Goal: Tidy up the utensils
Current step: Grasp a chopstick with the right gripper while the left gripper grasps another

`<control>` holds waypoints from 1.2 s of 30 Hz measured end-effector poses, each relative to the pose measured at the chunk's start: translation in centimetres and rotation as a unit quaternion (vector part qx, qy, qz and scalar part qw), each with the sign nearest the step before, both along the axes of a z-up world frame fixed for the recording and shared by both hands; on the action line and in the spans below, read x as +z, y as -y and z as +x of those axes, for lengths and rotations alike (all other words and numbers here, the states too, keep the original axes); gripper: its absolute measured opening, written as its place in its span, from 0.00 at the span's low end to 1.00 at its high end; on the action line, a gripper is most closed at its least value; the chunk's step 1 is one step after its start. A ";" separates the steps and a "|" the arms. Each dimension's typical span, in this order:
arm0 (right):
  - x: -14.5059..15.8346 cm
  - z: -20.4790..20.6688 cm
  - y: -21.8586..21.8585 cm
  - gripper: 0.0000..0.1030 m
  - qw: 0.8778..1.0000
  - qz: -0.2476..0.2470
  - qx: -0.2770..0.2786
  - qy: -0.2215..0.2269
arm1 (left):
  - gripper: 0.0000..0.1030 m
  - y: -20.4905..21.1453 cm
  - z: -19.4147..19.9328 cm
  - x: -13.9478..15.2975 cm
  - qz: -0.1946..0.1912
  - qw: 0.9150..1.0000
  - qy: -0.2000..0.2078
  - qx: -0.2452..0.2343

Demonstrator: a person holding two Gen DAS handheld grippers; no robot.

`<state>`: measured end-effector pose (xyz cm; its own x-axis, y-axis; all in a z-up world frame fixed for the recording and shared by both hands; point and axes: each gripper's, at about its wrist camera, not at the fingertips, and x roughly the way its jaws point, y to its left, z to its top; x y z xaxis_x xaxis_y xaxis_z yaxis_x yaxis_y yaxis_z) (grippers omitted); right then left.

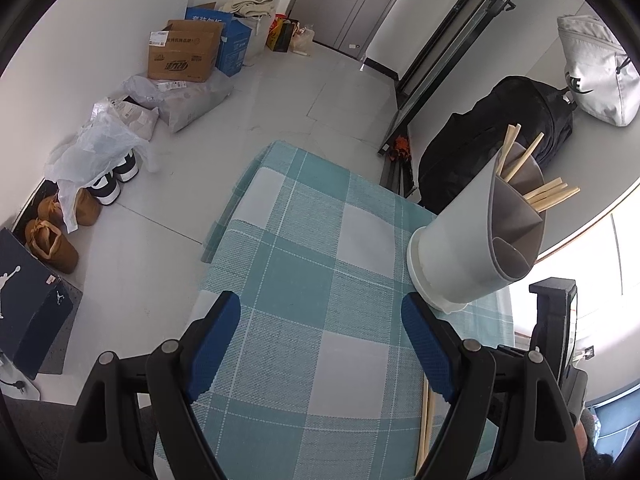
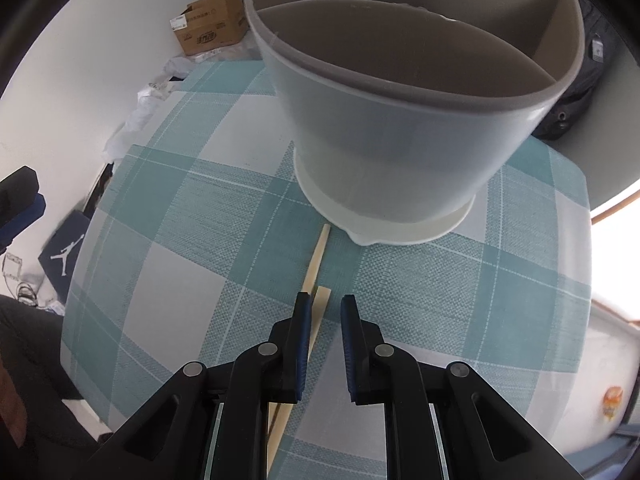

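1. While 2 loose chopsticks (image 2: 318,276) lie flat on the checked teal tablecloth (image 2: 192,232), they run near-to-far toward the holder, far tips just short of its base.
2. In the left wrist view the same pair (image 1: 423,420) shows at the table's right side, partly hidden behind that gripper's right finger.
3. Utensil holder (image 2: 400,120): pale, round, divided inside, standing upright on a white drip saucer (image 2: 400,228) at the far right of the table.
4. More chopsticks (image 1: 536,184) stick out of its far compartment; near compartment looks vacant from the right wrist view.
5. Right gripper (image 2: 325,312): jaws apart by a narrow gap, low over the loose chopsticks, shorter stick's tip between the fingers; contact can't tell.
6. Left gripper (image 1: 320,320): jaws wide apart, holding nothing, over the table left of the holder.
7. Beyond the table: cardboard box (image 1: 184,54), shoes (image 1: 116,178), black backpack (image 1: 500,136) on the floor.
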<state>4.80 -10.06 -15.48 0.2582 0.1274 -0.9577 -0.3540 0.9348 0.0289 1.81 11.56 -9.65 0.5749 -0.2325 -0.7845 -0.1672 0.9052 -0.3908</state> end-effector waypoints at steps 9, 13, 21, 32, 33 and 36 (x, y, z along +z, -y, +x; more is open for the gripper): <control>-0.3 -0.3 -1.2 0.17 1.000 -0.012 0.007 0.008 | 0.77 0.1 0.2 -0.1 -0.003 1.000 -0.004 0.000; -0.5 -0.3 -1.7 0.07 1.000 -0.007 0.006 0.023 | 0.77 0.1 0.2 -0.4 0.007 1.000 -0.010 -0.001; 1.5 -1.1 1.9 0.04 0.994 0.068 -0.032 0.077 | 0.77 1.6 0.3 -1.1 0.046 0.998 -0.028 -0.022; 6.1 -3.3 12.7 0.04 0.928 0.289 -0.176 0.153 | 0.77 10.1 1.4 -2.0 0.102 0.981 -0.053 -0.154; 6.2 -3.5 13.8 0.04 0.919 0.308 -0.191 0.154 | 0.77 10.5 1.5 -2.2 0.102 0.981 -0.057 -0.158; 5.7 -3.3 15.6 0.04 0.897 0.341 -0.234 0.155 | 0.77 11.5 2.1 -2.5 0.101 0.979 -0.071 -0.164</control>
